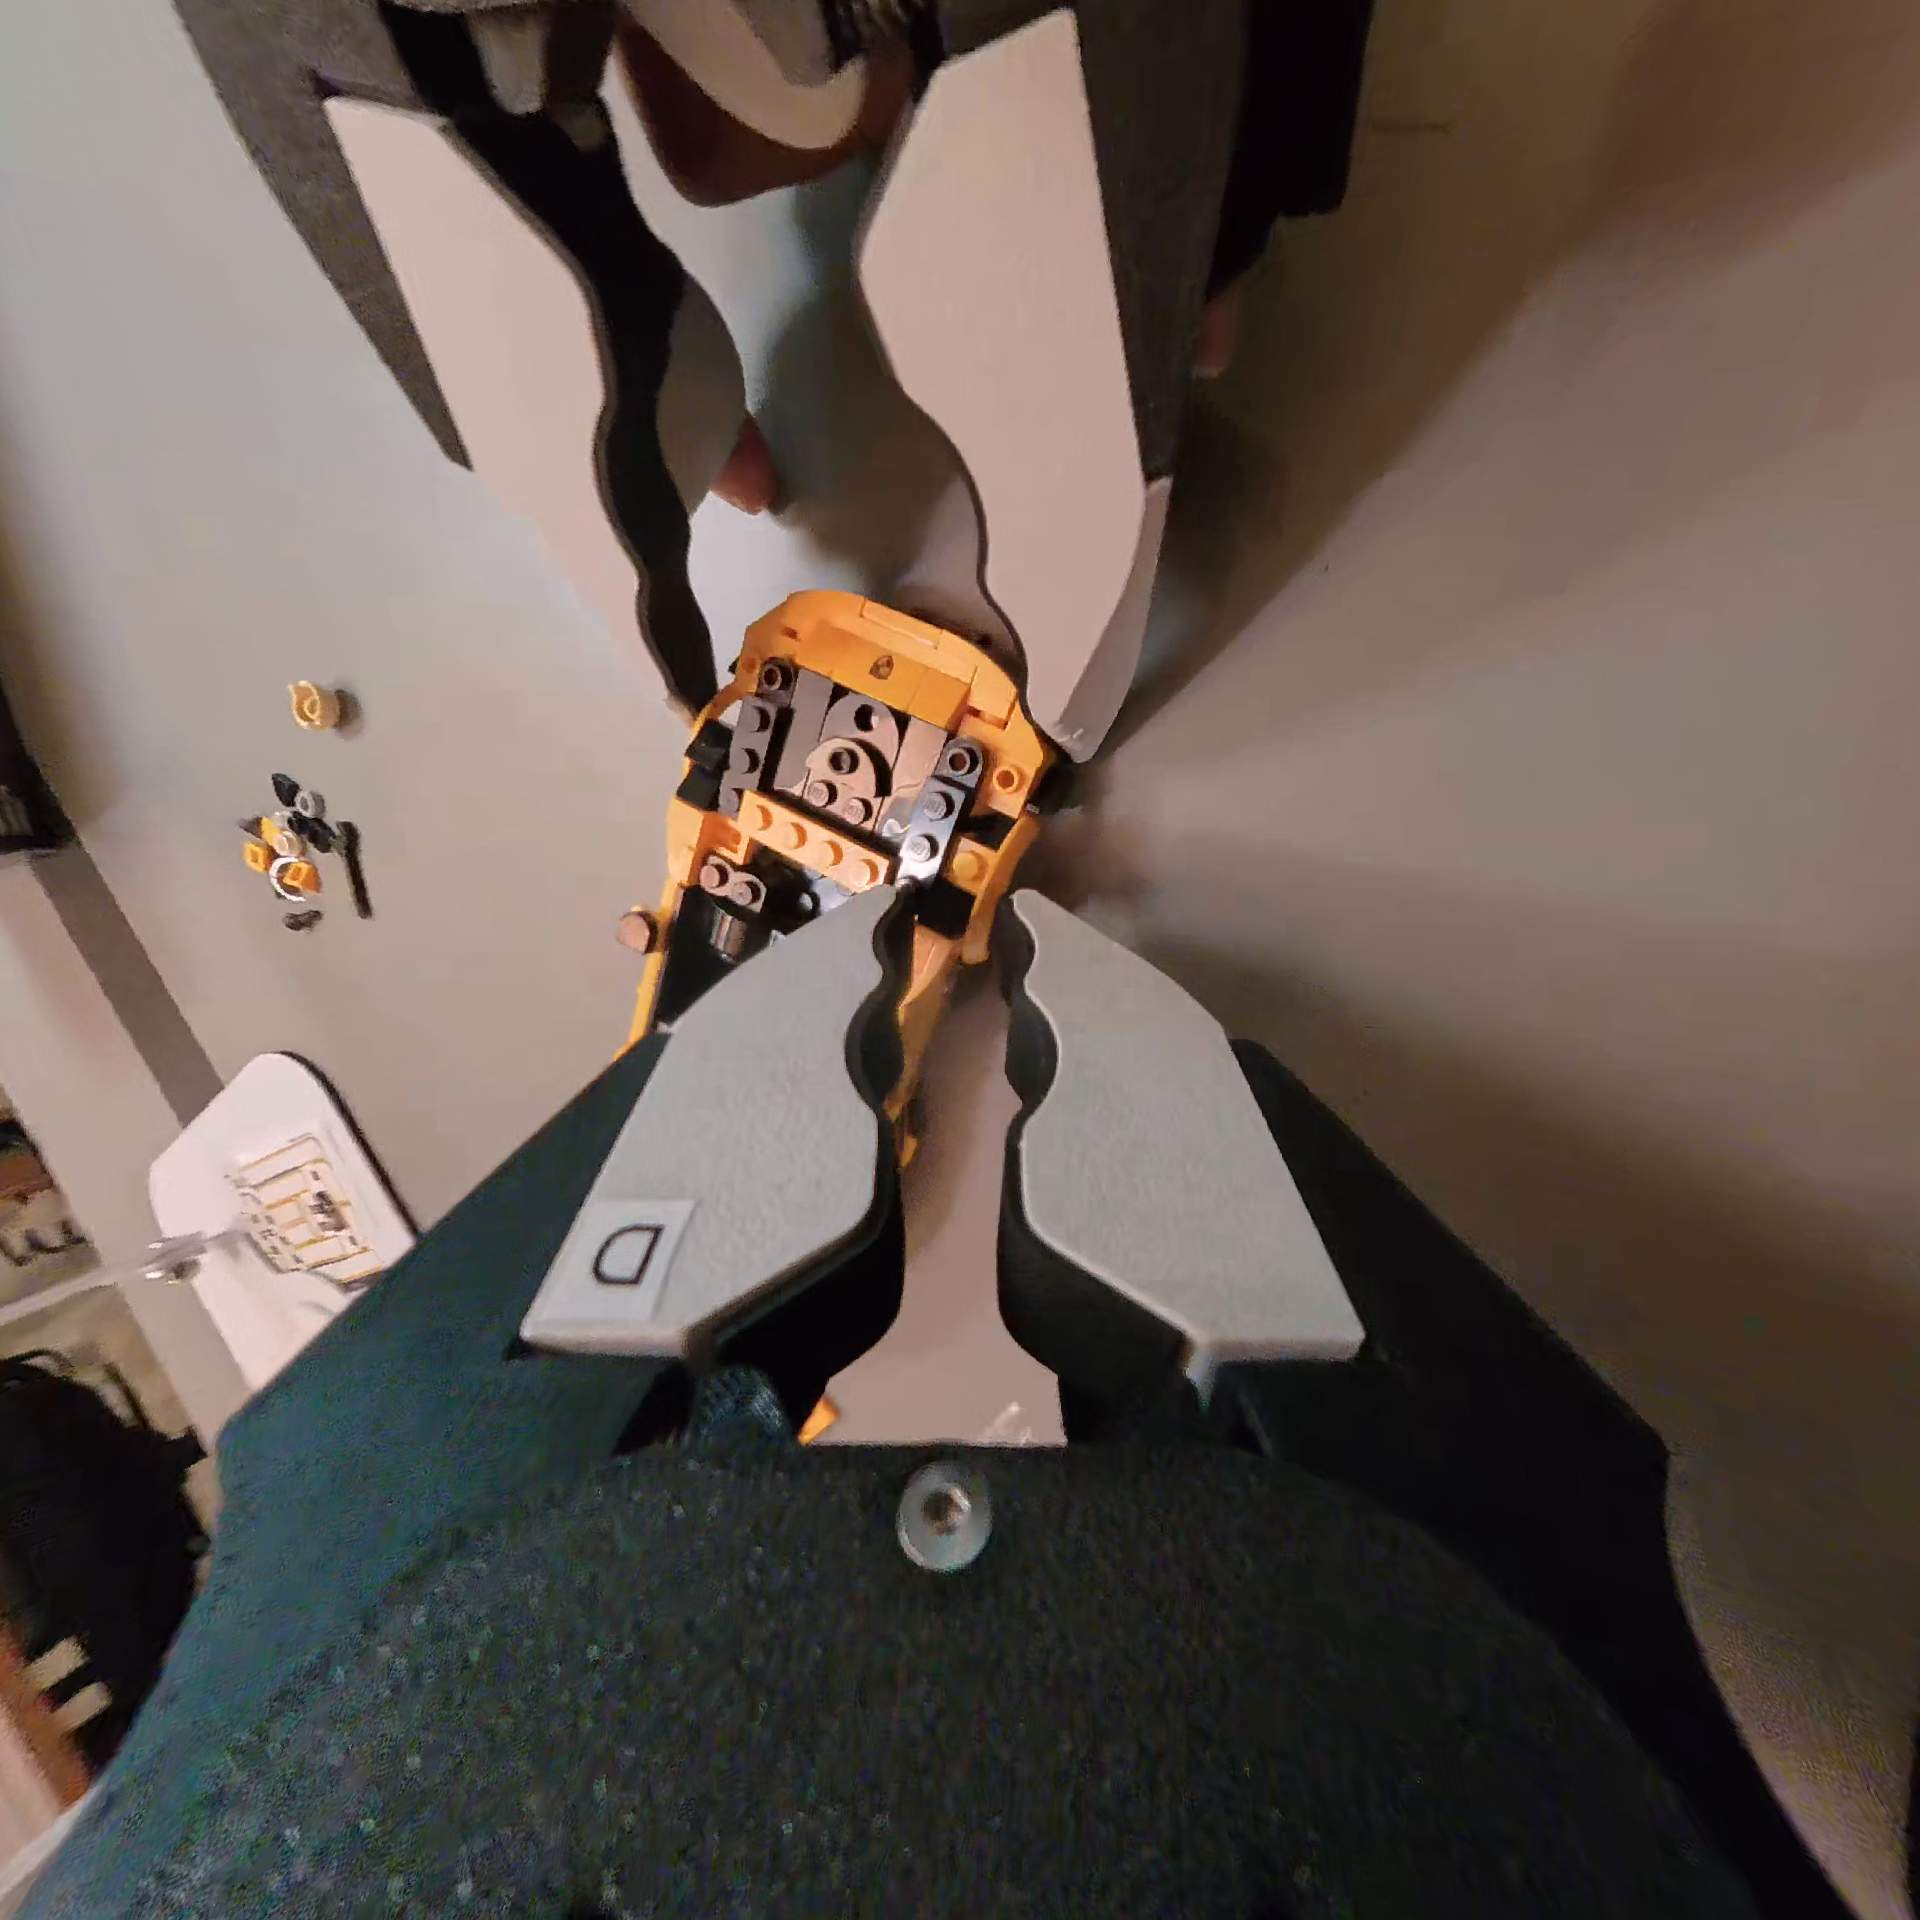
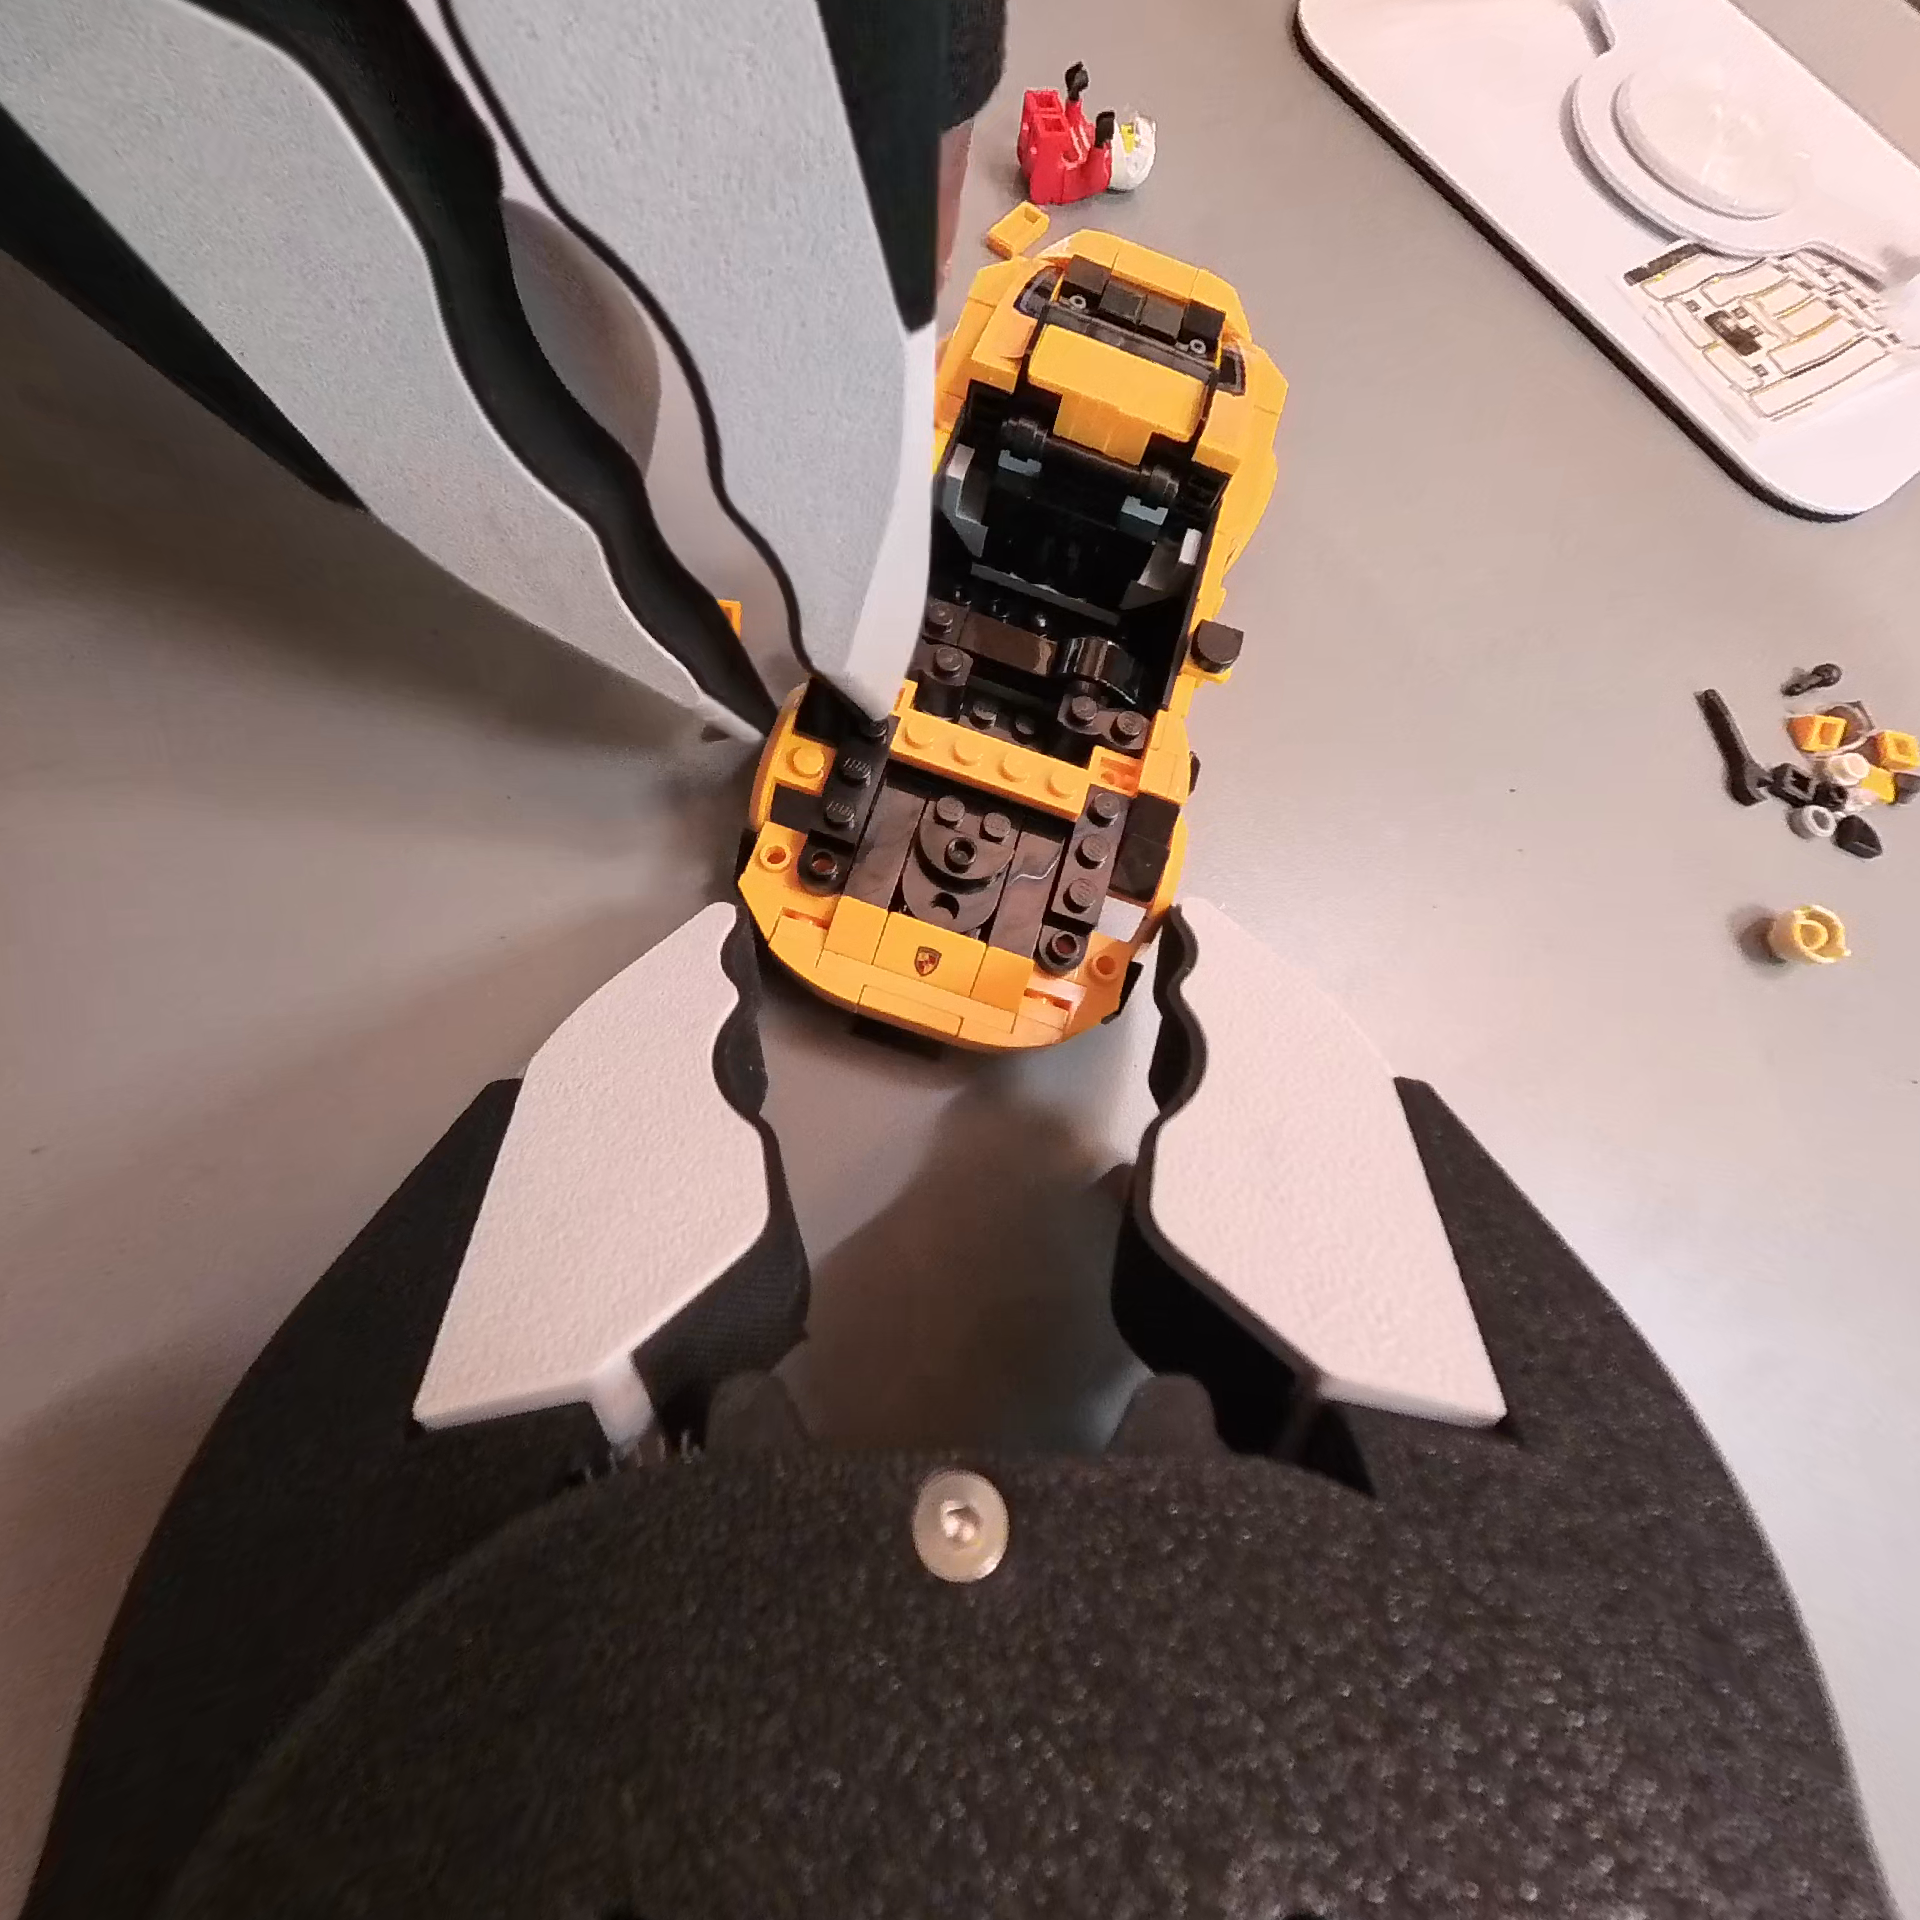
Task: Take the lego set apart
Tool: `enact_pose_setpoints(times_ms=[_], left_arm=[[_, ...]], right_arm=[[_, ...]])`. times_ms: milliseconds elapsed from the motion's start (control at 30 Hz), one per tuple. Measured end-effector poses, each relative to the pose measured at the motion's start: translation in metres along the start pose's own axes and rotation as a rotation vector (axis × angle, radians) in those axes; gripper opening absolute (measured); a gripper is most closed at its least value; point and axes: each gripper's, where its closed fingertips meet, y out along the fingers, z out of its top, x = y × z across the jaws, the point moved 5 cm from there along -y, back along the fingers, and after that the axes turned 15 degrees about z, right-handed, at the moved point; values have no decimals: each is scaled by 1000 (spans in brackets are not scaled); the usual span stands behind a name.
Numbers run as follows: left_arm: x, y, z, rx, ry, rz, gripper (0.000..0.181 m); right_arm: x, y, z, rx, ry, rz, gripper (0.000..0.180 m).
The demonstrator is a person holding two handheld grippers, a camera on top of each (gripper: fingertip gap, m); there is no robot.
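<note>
A yellow and black lego car (image 2: 966,790) stands on the grey table with its roof off and its studded inside showing; it also shows in the left wrist view (image 1: 852,790). My right gripper (image 2: 951,925) has its fingertips against both sides of the car's nose, and it reaches in from the top of the left wrist view (image 1: 878,727). My left gripper (image 1: 951,914) is nearly closed over the car's side wall near the front, one finger inside the body and one outside. In the right wrist view it comes down at the car's left front corner (image 2: 805,717).
A pile of small loose pieces (image 2: 1839,769) (image 1: 301,842) and a pale round piece (image 2: 1808,935) (image 1: 317,707) lie beside the car. A red lego piece (image 2: 1070,145) and a yellow tile (image 2: 1013,229) lie behind it. A white board with a sticker sheet (image 2: 1662,239) (image 1: 281,1195) lies nearby.
</note>
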Motion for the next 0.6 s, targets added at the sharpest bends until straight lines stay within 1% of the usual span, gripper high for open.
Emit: enact_pose_setpoints(times_ms=[100, 233, 433, 600], left_arm=[[0, 0, 0, -12, 60, 13, 14], [1, 0, 0, -11, 75, 21, 14], [2, -1, -1, 17, 27, 49, 13], [4, -5, -3, 60, -40, 39, 11]], right_arm=[[0, 0, 0, 0, 0, 0, 73], [0, 0, 0, 0, 1, 0, 73], [0, 0, 0, -2, 0, 1, 72], [1, -1, -1, 2, 1, -4, 66]])
